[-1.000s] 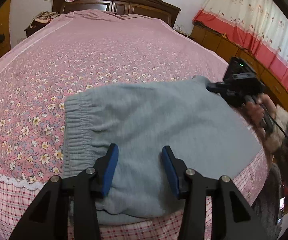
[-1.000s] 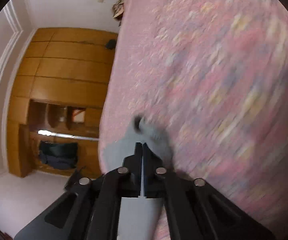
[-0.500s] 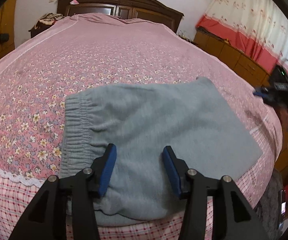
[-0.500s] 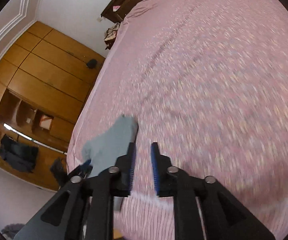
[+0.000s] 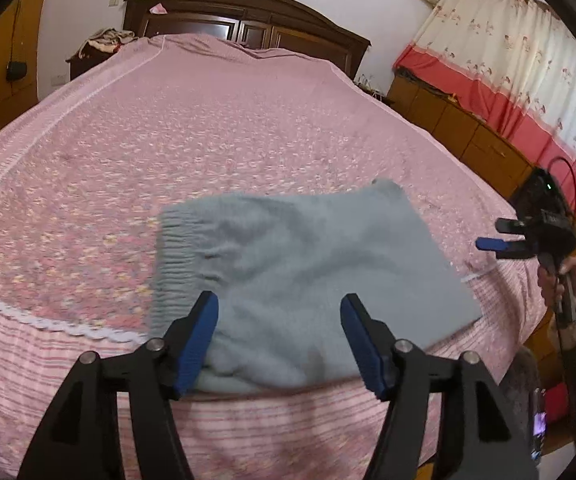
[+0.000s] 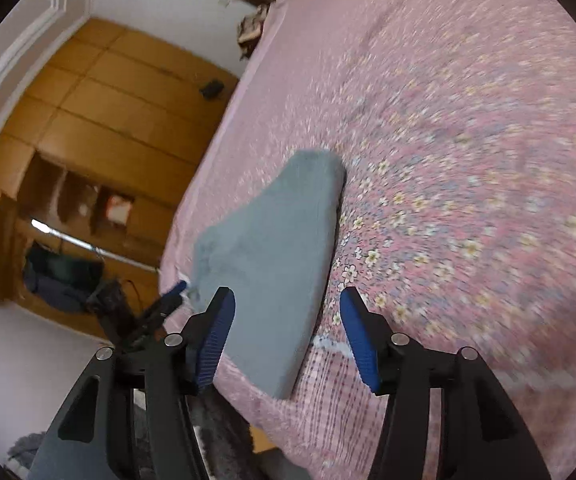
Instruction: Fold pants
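Observation:
The grey-blue pants [image 5: 300, 268] lie folded into a flat rectangle at the foot edge of the bed, elastic waistband to the left. My left gripper [image 5: 279, 338] is open and empty, held just above their near edge. My right gripper [image 6: 286, 334] is open and empty, off the bed's right corner, looking along the folded pants [image 6: 272, 260]. It also shows in the left wrist view [image 5: 500, 238], apart from the cloth. The left gripper shows in the right wrist view [image 6: 170, 298].
The pink flowered bedspread [image 5: 192, 128] covers the bed, with a dark wooden headboard [image 5: 248, 12] at the far end. Wooden cabinets and red-white curtains [image 5: 528, 92] stand to the right. A wooden wardrobe [image 6: 88, 152] stands to the left.
My right gripper let go of the pants' far right corner, opened wide and drew back off the bed's right side. My left gripper lifted and pulled back a little, staying open.

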`<state>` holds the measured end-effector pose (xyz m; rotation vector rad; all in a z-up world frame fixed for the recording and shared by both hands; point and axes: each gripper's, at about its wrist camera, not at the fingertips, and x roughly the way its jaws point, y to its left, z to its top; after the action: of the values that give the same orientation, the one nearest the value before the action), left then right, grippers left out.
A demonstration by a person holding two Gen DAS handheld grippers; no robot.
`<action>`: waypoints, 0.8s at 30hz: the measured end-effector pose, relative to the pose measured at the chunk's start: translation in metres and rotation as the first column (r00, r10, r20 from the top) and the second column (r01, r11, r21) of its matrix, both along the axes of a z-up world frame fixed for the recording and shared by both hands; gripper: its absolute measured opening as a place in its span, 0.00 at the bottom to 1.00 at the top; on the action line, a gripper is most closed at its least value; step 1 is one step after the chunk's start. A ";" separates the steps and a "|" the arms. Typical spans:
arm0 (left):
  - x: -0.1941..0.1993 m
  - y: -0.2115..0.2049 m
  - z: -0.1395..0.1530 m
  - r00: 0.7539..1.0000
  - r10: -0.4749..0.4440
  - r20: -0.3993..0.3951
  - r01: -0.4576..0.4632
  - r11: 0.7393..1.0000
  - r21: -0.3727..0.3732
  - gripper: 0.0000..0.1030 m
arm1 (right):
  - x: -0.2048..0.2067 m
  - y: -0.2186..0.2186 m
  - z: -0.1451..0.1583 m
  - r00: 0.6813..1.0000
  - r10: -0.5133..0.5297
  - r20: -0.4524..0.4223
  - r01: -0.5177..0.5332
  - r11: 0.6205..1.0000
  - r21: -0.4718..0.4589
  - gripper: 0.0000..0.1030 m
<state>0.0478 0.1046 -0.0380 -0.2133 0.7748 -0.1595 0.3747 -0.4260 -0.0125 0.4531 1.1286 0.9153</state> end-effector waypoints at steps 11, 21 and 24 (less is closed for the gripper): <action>-0.029 0.072 -0.025 0.995 0.093 -0.046 -0.097 0.991 -0.097 0.65 | 0.026 0.027 -0.030 0.998 0.031 -0.056 -0.034 0.998 -0.044 0.55; -0.040 0.102 -0.022 0.993 0.120 0.003 -0.117 0.972 -0.204 0.65 | 0.032 0.050 -0.028 0.995 0.082 -0.050 -0.085 0.995 -0.060 0.65; -0.044 0.100 -0.019 0.994 0.107 0.019 -0.101 0.974 -0.202 0.65 | 0.029 0.065 -0.027 0.987 0.151 -0.059 -0.152 0.988 -0.012 0.65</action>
<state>0.0034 0.2041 -0.0568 -0.4412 0.7161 -0.1412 0.4039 -0.3612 -0.0392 0.3863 1.2356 1.0293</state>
